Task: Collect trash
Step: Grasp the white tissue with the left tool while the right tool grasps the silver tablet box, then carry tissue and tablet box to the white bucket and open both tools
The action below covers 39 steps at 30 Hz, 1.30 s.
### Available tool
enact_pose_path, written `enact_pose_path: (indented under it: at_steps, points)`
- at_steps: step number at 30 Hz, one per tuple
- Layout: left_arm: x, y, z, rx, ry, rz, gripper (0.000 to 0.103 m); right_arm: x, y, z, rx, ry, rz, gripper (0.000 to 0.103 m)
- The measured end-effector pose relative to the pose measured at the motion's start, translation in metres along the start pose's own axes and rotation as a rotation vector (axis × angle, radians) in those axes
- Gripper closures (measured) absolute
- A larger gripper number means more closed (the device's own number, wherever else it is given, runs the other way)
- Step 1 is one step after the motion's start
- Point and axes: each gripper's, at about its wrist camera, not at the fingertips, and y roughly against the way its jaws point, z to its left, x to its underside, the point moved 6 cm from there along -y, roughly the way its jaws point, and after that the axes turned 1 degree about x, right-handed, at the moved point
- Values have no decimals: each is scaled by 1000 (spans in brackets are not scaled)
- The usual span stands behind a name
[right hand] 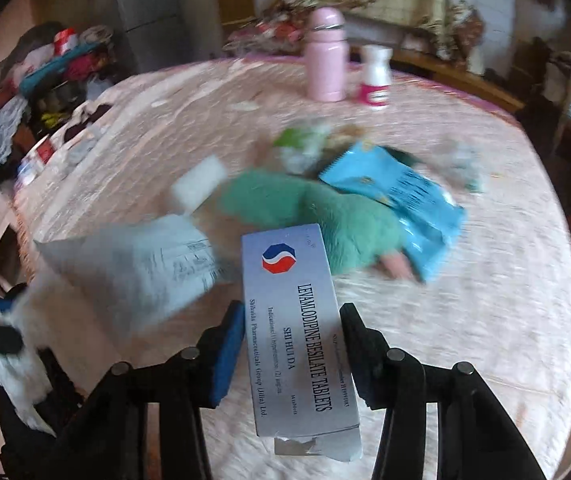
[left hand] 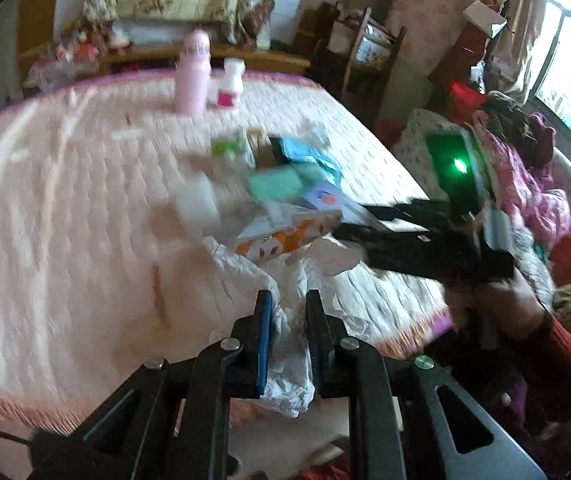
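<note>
Left wrist view first: biggest thing is the table [left hand: 65,208] with its pale pink quilted cloth and fringed edge, and it fills most of both views. Pretty blurry shots, so small details are a wash.

Next down in size, the white plastic bag [left hand: 285,300] hangs off the near edge of the table. The left gripper [left hand: 288,312] has its jaws pinched narrow on a bunched fold of that bag, holding it at the rim.

Then the trash pile in the middle of the table: a green fuzzy cloth thing [right hand: 325,220], a blue snack wrapper [right hand: 397,200] lying partly over it, a white foam-looking block [right hand: 199,186] just left of the green thing, and an orange-and-white carton [left hand: 285,236] that sits right at the bag's far side, touching the right gripper's fingertips as seen from the left.

The right gripper [right hand: 291,344] is clamped on a grey tablet box [right hand: 293,320] printed "LEVAMLODIPINE BESILATE TABLETS", held lengthwise between both pads with its torn end flap toward the camera. It's up above the cloth, near the bag's opening, which shows as a white blur at the left of the right wrist view.

Far side of the table: a pink bottle [right hand: 325,56] standing upright, with a small white bottle with a pink label [right hand: 375,76] just beside it.
</note>
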Motion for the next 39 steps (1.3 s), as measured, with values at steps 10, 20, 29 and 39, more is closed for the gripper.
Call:
enact_pose_path:
  at_steps: [10, 20, 29, 39]
  points:
    - [-37, 27, 6, 27, 30, -95, 86, 14, 27, -54, 86, -101, -30, 52]
    - [-61, 40, 36, -87, 67, -150, 86, 29, 24, -69, 55, -175, -16, 52]
    - [-63, 7, 2, -54, 24, -139, 86, 38, 35, -82, 60, -216, -37, 52]
    - [-75, -30, -61, -63, -26, -158, 86, 29, 73, -99, 115, -230, -123, 52]
